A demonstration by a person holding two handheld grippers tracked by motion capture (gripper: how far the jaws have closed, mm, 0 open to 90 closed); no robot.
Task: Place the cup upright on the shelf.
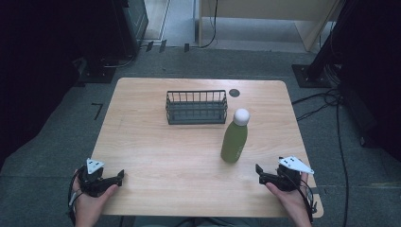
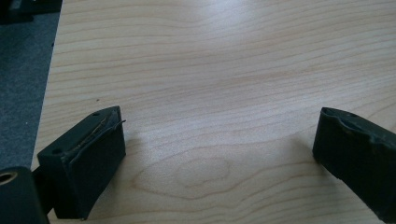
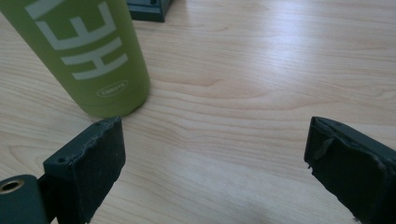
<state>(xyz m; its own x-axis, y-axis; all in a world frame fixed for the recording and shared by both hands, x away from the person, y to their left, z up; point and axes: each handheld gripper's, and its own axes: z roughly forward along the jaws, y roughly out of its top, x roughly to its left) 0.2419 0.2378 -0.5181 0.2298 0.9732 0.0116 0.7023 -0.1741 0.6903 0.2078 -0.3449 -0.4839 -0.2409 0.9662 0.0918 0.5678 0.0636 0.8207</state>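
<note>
Resting wide apart, right gripper [image 3: 215,158] fingers [image 3: 88,172] hold nothing.

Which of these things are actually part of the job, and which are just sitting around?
Part of the job, likely:
- green bottle, upright, nearest the right gripper
- wire basket, behind it
- left gripper, jaws open like the right one's

Just lying about:
- dark round spot on the table
- cables on the floor
</note>
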